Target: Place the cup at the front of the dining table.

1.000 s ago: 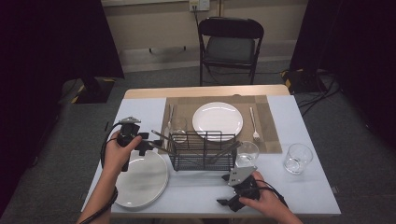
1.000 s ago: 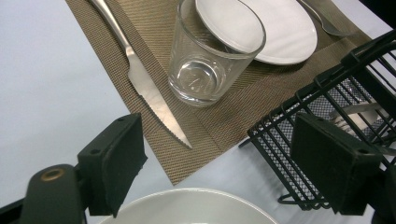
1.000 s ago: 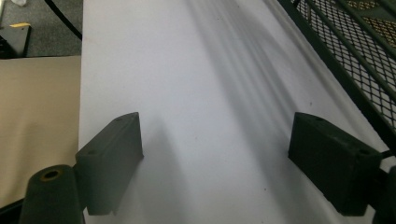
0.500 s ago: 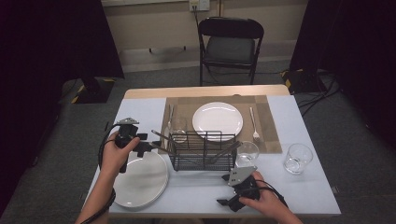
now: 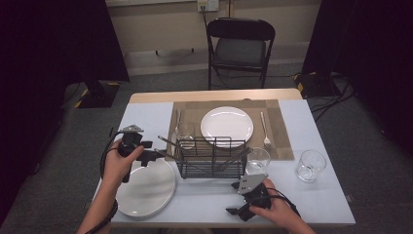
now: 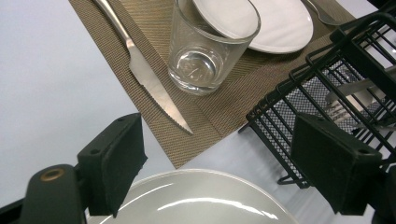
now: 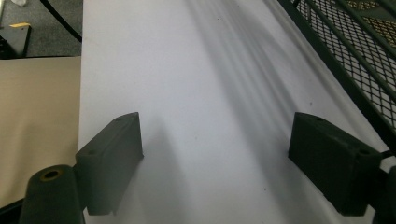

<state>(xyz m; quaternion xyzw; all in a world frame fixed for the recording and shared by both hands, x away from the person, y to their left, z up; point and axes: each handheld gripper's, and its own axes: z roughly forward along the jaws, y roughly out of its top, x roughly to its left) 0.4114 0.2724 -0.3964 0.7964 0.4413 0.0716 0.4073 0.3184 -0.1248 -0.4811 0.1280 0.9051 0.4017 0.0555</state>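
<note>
A: What is cut off or hard to read?

B: In the left gripper view, the round white dinner plate (image 6: 201, 198) runs out of the bottom edge, and the silver cutlery (image 6: 359, 100) in the black wire dish basket (image 6: 299, 109) is half hidden behind mesh — a fork's tines show, little more.

A: And around the left gripper (image 5: 152, 155)?

B: Centre left of the high view, it hangs over the dinner plate's upper rim, just left of the basket. Above its jaws in its own view lie a serrated steel knife (image 6: 144, 74) and a clear drinking glass (image 6: 210, 44) on the brown woven placemat (image 6: 233, 105). Jaws spread wide, nothing between them.

A: The right gripper (image 5: 236, 211)?

B: Bottom centre of the high view, held low over the pale table top (image 7: 196, 93) — jaws wide apart, empty, pointing left along the basket's front edge, which crosses the upper right corner of its own view.
</note>
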